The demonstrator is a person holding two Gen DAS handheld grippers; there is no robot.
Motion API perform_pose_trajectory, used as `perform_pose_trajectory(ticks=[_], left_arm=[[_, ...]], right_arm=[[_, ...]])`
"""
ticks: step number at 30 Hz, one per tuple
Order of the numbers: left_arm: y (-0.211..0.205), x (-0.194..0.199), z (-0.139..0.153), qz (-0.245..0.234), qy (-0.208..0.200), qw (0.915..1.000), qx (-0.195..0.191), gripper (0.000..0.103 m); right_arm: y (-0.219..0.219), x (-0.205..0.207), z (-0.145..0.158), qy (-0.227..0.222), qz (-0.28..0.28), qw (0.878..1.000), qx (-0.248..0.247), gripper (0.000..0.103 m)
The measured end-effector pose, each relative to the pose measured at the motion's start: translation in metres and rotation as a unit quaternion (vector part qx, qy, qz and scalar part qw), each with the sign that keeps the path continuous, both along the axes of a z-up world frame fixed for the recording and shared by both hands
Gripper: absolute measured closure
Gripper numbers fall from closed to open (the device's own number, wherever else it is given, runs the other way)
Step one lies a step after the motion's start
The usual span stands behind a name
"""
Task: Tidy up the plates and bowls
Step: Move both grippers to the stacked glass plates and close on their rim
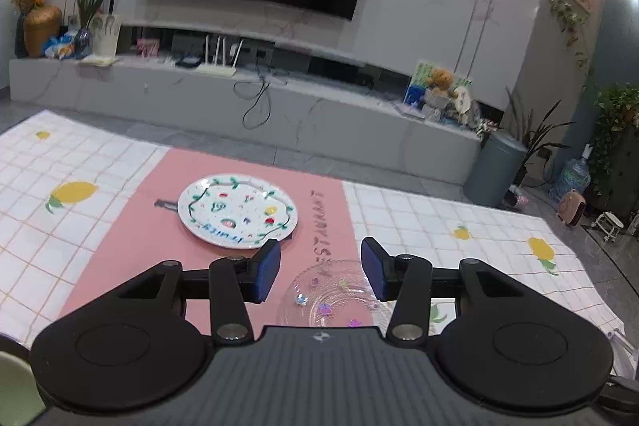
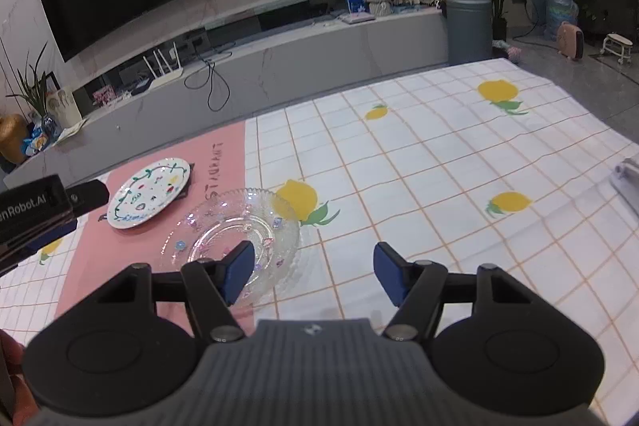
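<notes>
A white plate with painted fruit and a green vine [image 1: 237, 210] lies on the pink placemat [image 1: 131, 226]; it also shows in the right wrist view [image 2: 149, 192]. A clear glass plate with small coloured flowers [image 1: 331, 296] lies near me at the mat's right edge, and shows in the right wrist view [image 2: 235, 230]. My left gripper [image 1: 320, 270] is open and empty, hovering over the glass plate's far rim. My right gripper [image 2: 314, 276] is open and empty, its left finger above the glass plate's near right rim.
The table wears a white grid cloth with lemons [image 2: 439, 166]. The left gripper's body [image 2: 36, 214] shows at the left of the right wrist view. A pale green object [image 1: 14, 386] sits at the near left corner. A grey object [image 2: 627, 178] lies at the right edge.
</notes>
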State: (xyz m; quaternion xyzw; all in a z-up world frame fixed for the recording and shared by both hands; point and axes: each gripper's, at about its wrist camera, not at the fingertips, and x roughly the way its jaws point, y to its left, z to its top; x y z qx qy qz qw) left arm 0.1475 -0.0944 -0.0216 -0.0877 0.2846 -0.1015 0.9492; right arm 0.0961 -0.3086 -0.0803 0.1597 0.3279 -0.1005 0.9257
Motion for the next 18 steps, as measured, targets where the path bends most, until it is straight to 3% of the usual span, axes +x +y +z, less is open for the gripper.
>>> perform_pose_trajectory(ticks=[5, 11, 18], left_arm=[[0.006, 0.026, -0.020, -0.009, 0.055, 0.9980, -0.029, 0.048], [0.016, 0.038, -0.039, 0.013, 0.080, 0.9957, -0.044, 0.048], [0.026, 0.047, -0.058, 0.027, 0.109, 0.9903, -0.081, 0.048]], right_arm=[[-0.003, 0.022, -0.012, 0.008, 0.006, 1.000, 0.009, 0.037], [-0.010, 0.047, -0.027, 0.022, 0.012, 0.999, 0.035, 0.038], [-0.017, 0.068, -0.046, 0.048, 0.019, 0.995, 0.083, 0.052]])
